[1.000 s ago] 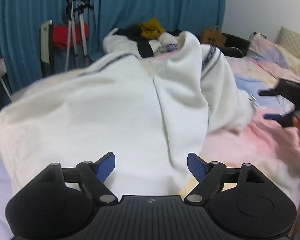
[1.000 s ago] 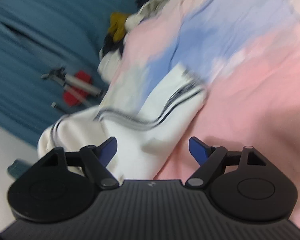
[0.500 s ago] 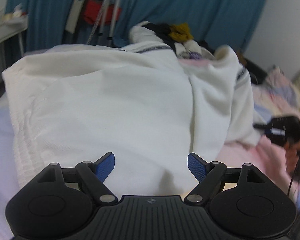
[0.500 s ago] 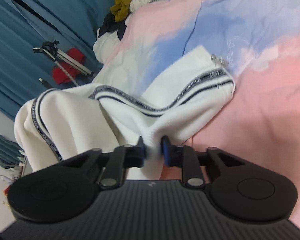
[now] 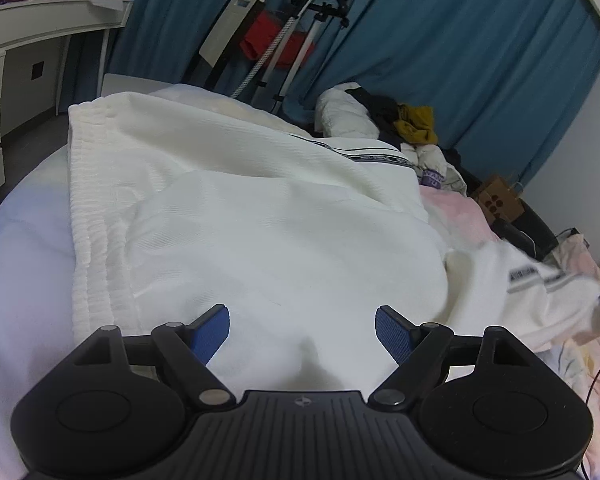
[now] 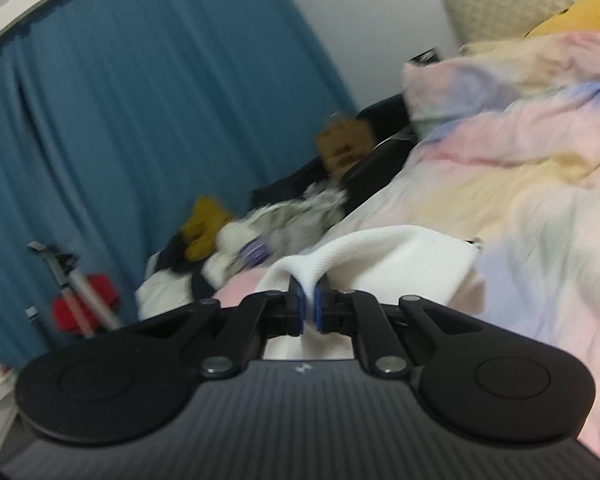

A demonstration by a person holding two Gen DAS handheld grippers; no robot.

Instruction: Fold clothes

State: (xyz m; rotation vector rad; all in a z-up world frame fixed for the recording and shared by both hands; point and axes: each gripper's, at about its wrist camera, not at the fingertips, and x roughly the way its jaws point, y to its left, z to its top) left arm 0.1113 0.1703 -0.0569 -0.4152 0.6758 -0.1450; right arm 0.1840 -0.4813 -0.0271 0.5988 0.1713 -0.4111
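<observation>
Left wrist view: white trousers (image 5: 268,220) lie across the bed (image 5: 24,248), long axis running toward the right tool (image 6: 307,307), clenched on the leg end; left tool (image 5: 302,330) released above the waist end.

The near middle of the bed is covered by the spread white garment (image 5: 260,216). Bare sheet (image 5: 24,264) is left on the near left side. At the far end the way is blocked by a pile of clothes (image 5: 400,124), with a tripod (image 5: 300,40) and curtain (image 5: 480,60) behind it. To the right, open room is offered by the pastel duvet (image 6: 540,208), bounded far off by pillows (image 6: 520,4).
</observation>
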